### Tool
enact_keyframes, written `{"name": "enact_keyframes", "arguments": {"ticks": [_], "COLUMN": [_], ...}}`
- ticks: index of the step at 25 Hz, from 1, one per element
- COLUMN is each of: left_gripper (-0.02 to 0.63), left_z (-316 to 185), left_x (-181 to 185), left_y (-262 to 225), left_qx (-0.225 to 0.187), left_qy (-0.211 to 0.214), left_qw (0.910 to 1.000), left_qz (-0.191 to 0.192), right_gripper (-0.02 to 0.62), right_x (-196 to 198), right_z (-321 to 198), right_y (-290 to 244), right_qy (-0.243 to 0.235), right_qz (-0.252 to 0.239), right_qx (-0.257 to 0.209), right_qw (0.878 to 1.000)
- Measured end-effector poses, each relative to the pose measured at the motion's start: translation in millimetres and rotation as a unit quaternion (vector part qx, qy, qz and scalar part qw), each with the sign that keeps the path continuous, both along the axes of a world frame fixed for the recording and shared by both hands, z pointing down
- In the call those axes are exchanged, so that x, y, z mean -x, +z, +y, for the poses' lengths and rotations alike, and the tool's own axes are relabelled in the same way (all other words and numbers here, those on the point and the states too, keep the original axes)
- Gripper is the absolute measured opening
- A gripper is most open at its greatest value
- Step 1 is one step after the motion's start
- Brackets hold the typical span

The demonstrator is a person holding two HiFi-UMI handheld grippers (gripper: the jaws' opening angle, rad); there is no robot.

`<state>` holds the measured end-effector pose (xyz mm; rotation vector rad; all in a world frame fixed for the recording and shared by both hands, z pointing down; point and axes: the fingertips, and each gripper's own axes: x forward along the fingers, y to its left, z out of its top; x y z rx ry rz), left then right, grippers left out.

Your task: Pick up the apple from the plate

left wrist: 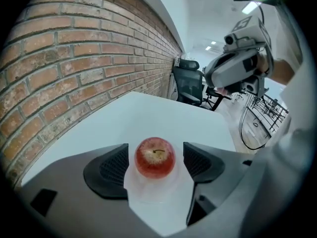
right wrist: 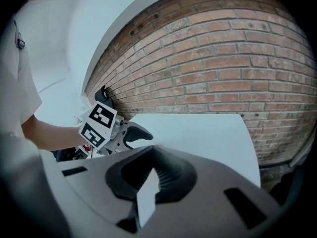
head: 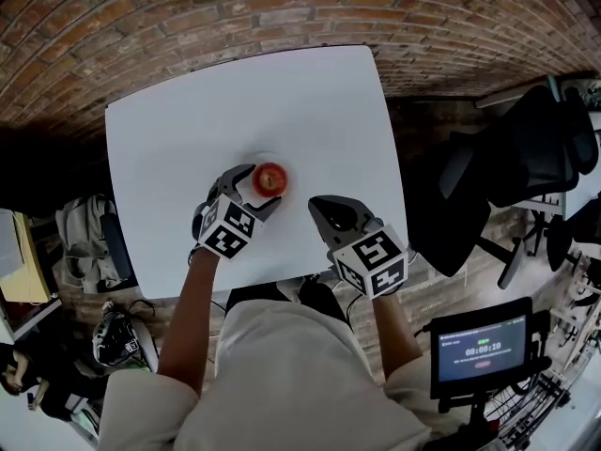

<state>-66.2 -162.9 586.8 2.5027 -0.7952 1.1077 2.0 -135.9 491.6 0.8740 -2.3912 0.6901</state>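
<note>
Head view: both bare forearms reach forward from the bottom over the near edge of the white square table (head: 235,101). The left gripper (head: 255,191) angles down toward the table's middle, and the right gripper (head: 329,212) lies just beside it, nearer the table's edge. The round red apple (head: 270,178) sits between the left gripper's two dark jaws. The small white plate under it blends with the tabletop, so only a faint pale rim shows, and the near jaw covers part of it. A red brick wall (head: 188,7) runs along the far side, and a black office chair (head: 526,158) stands to the right, cut off by the edge. Left gripper view: the jaws stand wide, one on each side of the apple, with a narrow gap between each ribbed pad and the fruit's skin, so neither pad presses on it. The apple stands upright on the plate, stem up, and the plate's near edge seems to lie between the jaw bases, though its outline is faint. The right gripper's grey body shows at the upper right, partly cut off. Right gripper view: the jaws are closed together with nothing between them, only a sliver of white table showing through. The left gripper's marker cube and one jaw appear at the left, while the apple is hidden behind them.
</note>
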Motion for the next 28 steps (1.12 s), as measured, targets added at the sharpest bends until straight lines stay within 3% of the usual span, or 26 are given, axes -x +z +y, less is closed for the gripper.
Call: {"name": "enact_keyframes", "arguments": {"ticks": [10,28], "left_gripper": [0.388,0.407], "left_z": [-2,-3], "left_x": [-2,-4], "left_y": [20,41], "left_qx": [0.011,0.044], "left_qy": [-0.001,-0.008], "left_qw": [0.9999,0.999], "left_qz": [0.002,0.004], "right_gripper": [0.002,0.002], "right_x": [0,4], "right_z": [2,3], "right_y": [14,16], "right_qy": [-0.003,-0.001], "right_qz": [0.011,0.008], "right_qx": [0.014,0.025], "right_qw": [1.0,1.0]}}
